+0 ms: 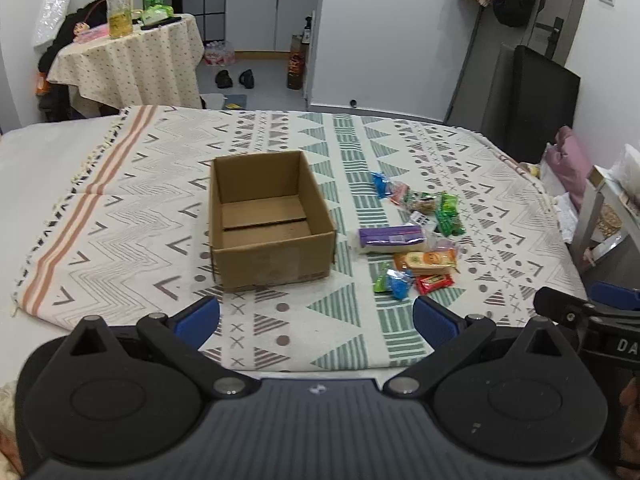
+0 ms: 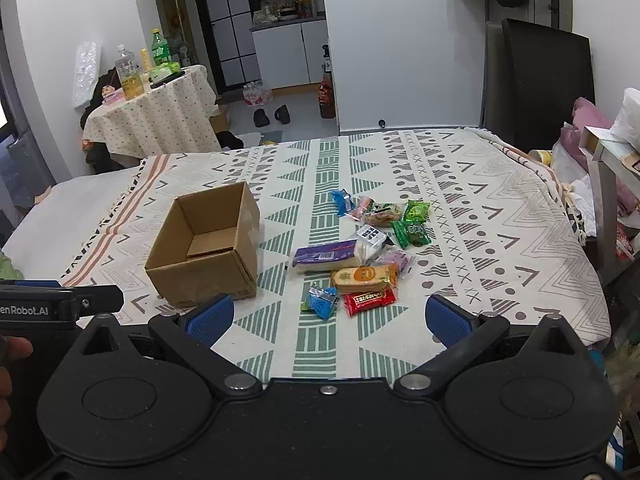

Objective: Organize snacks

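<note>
An empty open cardboard box (image 1: 268, 220) (image 2: 208, 248) sits on the patterned cloth. To its right lies a loose pile of wrapped snacks: a purple pack (image 1: 390, 238) (image 2: 326, 255), an orange pack (image 1: 426, 261) (image 2: 365, 276), a red pack (image 1: 434, 282) (image 2: 370, 301), a blue one (image 1: 398, 285) (image 2: 322, 302) and green ones (image 1: 448, 212) (image 2: 412, 226). My left gripper (image 1: 316, 320) hovers open near the front edge, below the box and snacks. Just short of the red and blue packs, my right gripper (image 2: 328, 318) is open with nothing in it.
The patterned cloth (image 1: 120, 216) covers a bed or table. Behind it stand a small round table with bottles (image 1: 132, 48), a black panel (image 1: 544, 104) and a white wall. Pink bedding and a shelf (image 2: 600, 148) crowd the right side. A hand (image 2: 12, 352) holds the other gripper.
</note>
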